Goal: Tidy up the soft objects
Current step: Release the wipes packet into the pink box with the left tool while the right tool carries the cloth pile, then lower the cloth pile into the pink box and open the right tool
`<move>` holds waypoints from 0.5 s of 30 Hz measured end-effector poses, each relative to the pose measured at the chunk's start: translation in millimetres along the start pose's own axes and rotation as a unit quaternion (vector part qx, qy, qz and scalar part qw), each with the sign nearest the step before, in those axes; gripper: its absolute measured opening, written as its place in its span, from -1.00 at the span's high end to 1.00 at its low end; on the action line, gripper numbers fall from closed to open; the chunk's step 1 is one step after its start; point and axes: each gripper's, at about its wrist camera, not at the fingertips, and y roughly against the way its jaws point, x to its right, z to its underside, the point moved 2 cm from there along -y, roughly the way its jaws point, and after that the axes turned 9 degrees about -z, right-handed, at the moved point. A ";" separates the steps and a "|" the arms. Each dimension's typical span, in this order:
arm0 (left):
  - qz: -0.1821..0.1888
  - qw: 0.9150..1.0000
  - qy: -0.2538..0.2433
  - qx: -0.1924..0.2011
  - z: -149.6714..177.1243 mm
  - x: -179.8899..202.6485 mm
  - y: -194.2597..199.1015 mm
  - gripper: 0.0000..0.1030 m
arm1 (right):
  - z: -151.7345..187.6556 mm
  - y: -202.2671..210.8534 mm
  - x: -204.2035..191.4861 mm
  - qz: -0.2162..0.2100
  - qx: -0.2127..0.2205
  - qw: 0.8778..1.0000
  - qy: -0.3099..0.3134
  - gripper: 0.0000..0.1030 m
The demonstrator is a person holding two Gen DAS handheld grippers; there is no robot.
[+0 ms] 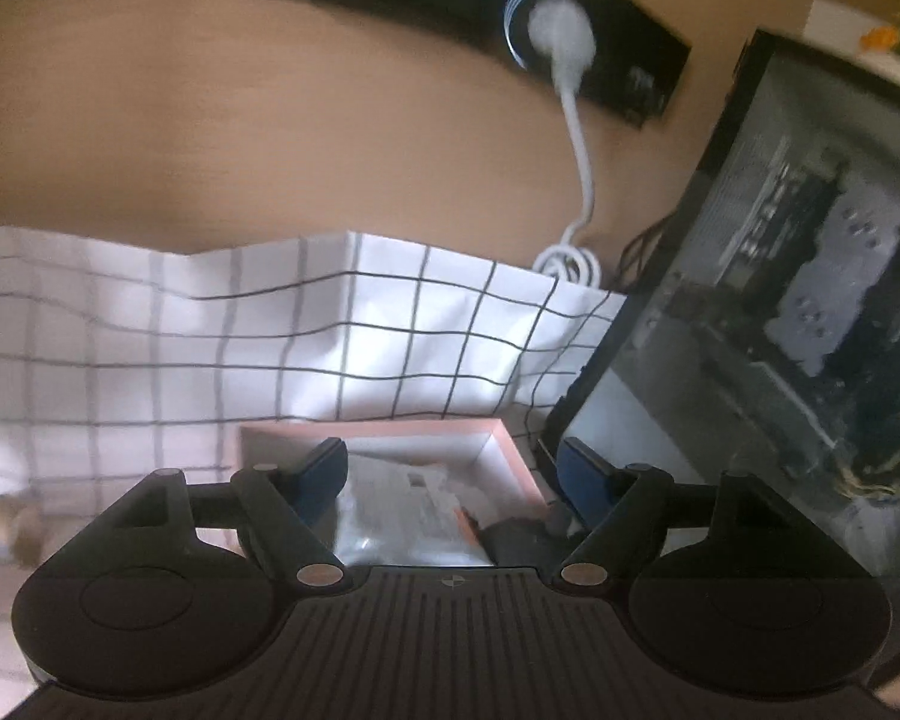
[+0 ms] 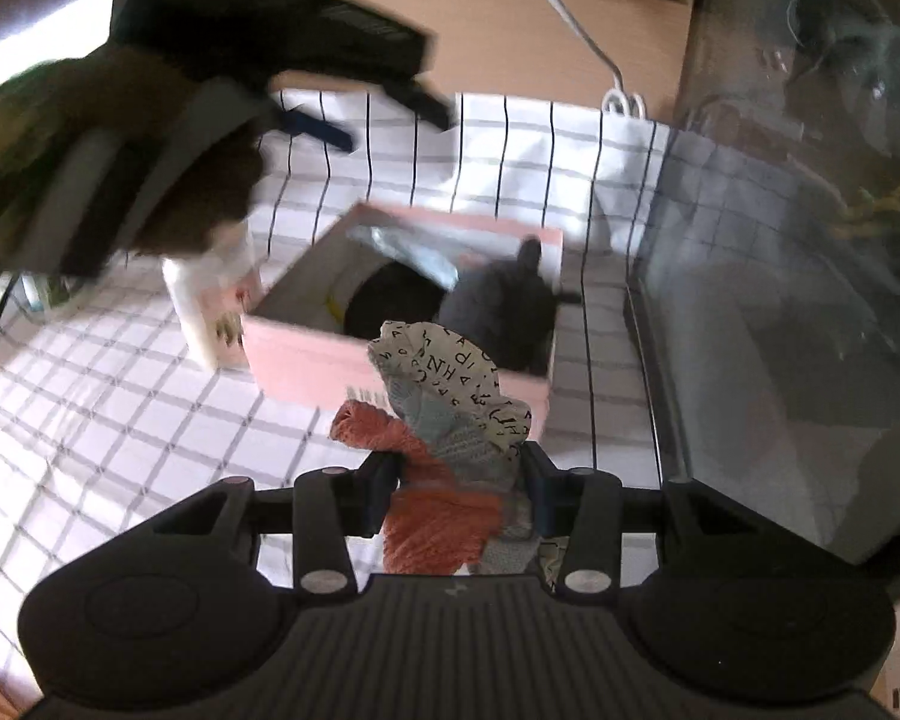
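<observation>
A pink box (image 2: 306, 354) is seen just ahead of the right gripper (image 2: 459, 495), standing on a white cloth with a dark grid (image 2: 120, 420). Inside it lie a dark grey soft item (image 2: 498, 312), a round black item (image 2: 390, 300) and a clear plastic packet (image 2: 414, 252). A small white carton (image 2: 210, 312) stands just beside the box, to its left.

The right gripper is angled downward toward the near wall of the box. Its jaws are pinched on a bundle of soft pieces (image 2: 444, 438): orange knit, pale grey knit and a white fabric printed with black letters, which rises in front of the box.

The left gripper (image 1: 453, 477) is held above the same pink box (image 1: 510, 450), tilted downward, its jaws spread wide with nothing between them. The packet (image 1: 402, 510) is seen directly below the fingers.
</observation>
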 end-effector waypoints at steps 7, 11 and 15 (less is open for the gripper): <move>-0.018 1.000 0.002 0.021 50.8 -36.8 79.2 -0.59 | -75.9 -15.3 8.7 -0.019 0.049 0.999 -0.011 0.16; -0.043 0.999 0.008 -0.008 86.9 -62.4 108.8 -0.59 | -123.1 -56.4 7.8 -0.022 0.043 0.998 -0.032 0.16; -0.076 0.996 0.041 -0.023 111.7 -96.6 132.9 -0.59 | -147.5 -122.6 2.9 -0.016 -0.015 0.998 -0.052 0.16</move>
